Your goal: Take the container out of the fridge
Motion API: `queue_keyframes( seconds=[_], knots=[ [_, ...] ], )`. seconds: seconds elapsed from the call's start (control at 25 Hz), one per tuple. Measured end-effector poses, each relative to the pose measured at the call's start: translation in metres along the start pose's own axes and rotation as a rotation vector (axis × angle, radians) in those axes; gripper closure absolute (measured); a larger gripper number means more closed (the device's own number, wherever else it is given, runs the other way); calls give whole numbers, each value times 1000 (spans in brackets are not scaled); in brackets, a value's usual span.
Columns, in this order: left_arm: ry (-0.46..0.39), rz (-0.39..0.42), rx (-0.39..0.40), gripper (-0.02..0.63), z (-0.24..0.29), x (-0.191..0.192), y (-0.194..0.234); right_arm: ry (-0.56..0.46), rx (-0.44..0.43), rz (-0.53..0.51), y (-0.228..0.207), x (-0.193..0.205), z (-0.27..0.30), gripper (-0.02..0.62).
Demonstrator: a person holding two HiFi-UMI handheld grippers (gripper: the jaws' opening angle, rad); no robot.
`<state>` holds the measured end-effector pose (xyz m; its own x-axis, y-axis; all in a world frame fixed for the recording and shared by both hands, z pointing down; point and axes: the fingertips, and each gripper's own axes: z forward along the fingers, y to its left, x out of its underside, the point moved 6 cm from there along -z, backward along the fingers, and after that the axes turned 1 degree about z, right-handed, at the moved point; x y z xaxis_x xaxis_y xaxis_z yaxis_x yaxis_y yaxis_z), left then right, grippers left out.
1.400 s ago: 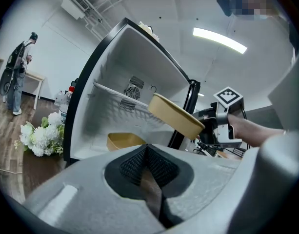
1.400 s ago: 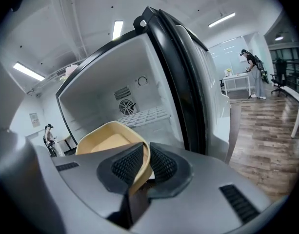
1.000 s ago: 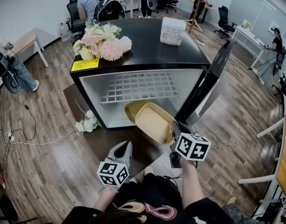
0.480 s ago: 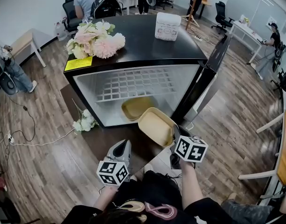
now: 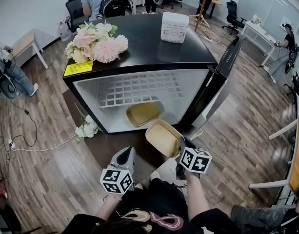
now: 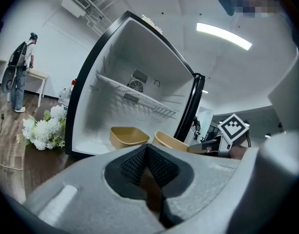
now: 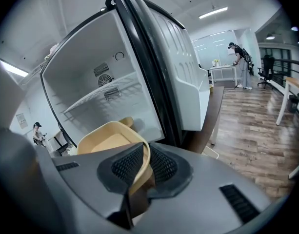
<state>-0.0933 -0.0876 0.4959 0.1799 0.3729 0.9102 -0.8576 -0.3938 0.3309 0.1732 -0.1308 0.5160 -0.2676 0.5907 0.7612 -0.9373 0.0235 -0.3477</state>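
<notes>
Lower now, near the bottom middle, the right gripper (image 5: pixel 181 145) pinches the container (image 5: pixel 162 137) by its rim, outside the fridge (image 5: pixel 139 43). The left gripper (image 5: pixel 129 154) is closed tight and holds nothing.

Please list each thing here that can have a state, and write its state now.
fridge door: open wide.
held container: outside the fridge, rim clamped.
second container: inside the fridge, upright.
right gripper: shut on held container.
left gripper: shut, empty.
</notes>
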Motion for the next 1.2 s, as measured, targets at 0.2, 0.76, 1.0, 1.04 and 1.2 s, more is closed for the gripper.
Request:
queue_keyframes(
  seconds=[0.2, 0.76, 1.0, 1.04, 1.2],
  knots=[
    [10, 2, -9, 598, 3, 1, 1, 24, 21, 2, -11, 14, 9, 546],
    [32, 29, -29, 598, 13, 2, 2, 59, 51, -3, -29, 41, 31, 546],
    [44, 32, -46, 598, 12, 4, 6, 80, 62, 4, -33, 54, 40, 546],
    [44, 32, -50, 598, 12, 4, 6, 82, 66, 4, -34, 56, 41, 546],
    [42, 33, -55, 598, 14, 4, 7, 90, 86, 4, -38, 60, 45, 546]
  ],
)
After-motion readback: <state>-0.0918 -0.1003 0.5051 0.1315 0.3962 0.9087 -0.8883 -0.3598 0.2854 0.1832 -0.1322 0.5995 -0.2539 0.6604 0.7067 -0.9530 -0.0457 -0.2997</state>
